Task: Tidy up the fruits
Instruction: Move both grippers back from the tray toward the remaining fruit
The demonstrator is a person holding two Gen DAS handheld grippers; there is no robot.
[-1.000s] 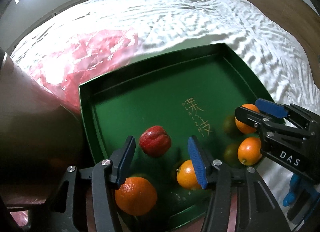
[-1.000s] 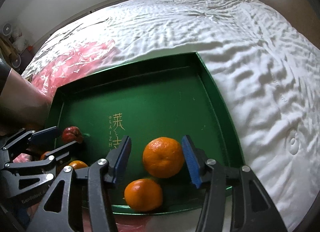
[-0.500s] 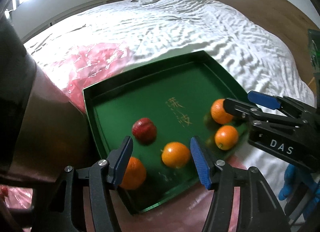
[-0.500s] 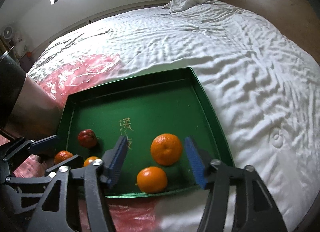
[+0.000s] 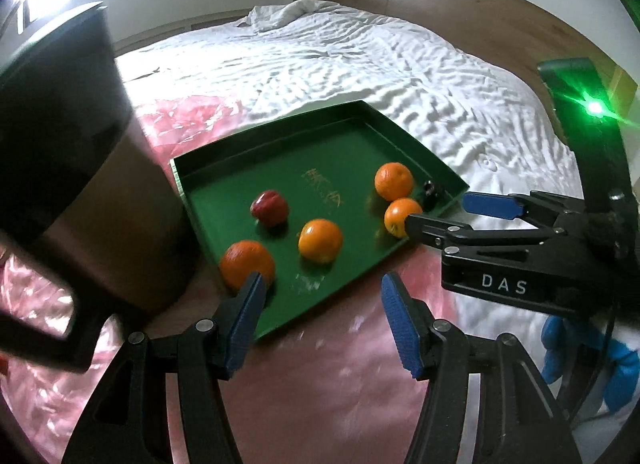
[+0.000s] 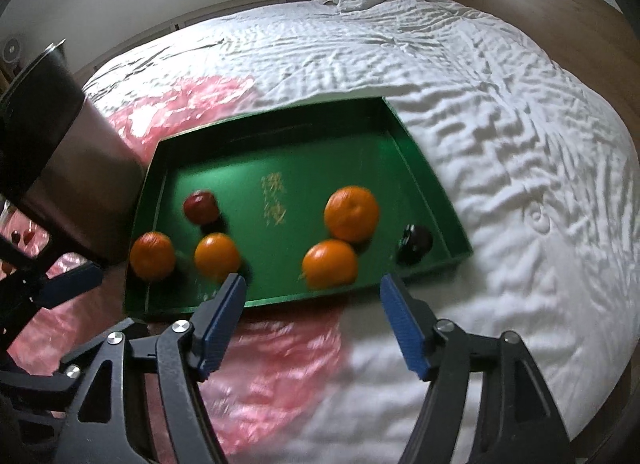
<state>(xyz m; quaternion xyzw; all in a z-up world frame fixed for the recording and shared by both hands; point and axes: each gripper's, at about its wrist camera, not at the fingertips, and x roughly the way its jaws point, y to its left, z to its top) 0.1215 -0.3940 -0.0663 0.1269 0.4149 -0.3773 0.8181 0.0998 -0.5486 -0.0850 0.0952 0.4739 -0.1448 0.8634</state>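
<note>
A green tray (image 5: 280, 143) (image 6: 280, 131) lies on the white bed. In it are several oranges (image 5: 320, 240) (image 6: 351, 212), a red apple (image 5: 269, 207) (image 6: 201, 205) and a small dark fruit (image 5: 432, 188) (image 6: 415, 242) in the near right corner. My left gripper (image 5: 320, 320) is open and empty, held above the tray's near edge. My right gripper (image 6: 312, 316) is open and empty, also back from the tray's near edge. It shows in the left wrist view (image 5: 452, 211) at the right.
A pink plastic bag (image 5: 320, 384) (image 6: 260, 364) lies under the tray's near side and spreads left. A dark metal pot (image 5: 80, 167) (image 6: 68, 167) stands against the tray's left side. The wooden headboard (image 5: 440, 3) runs along the far side of the bed.
Both grippers have pulled back and up from the tray, so the whole tray and all the fruit now show. Both stay open and empty.
</note>
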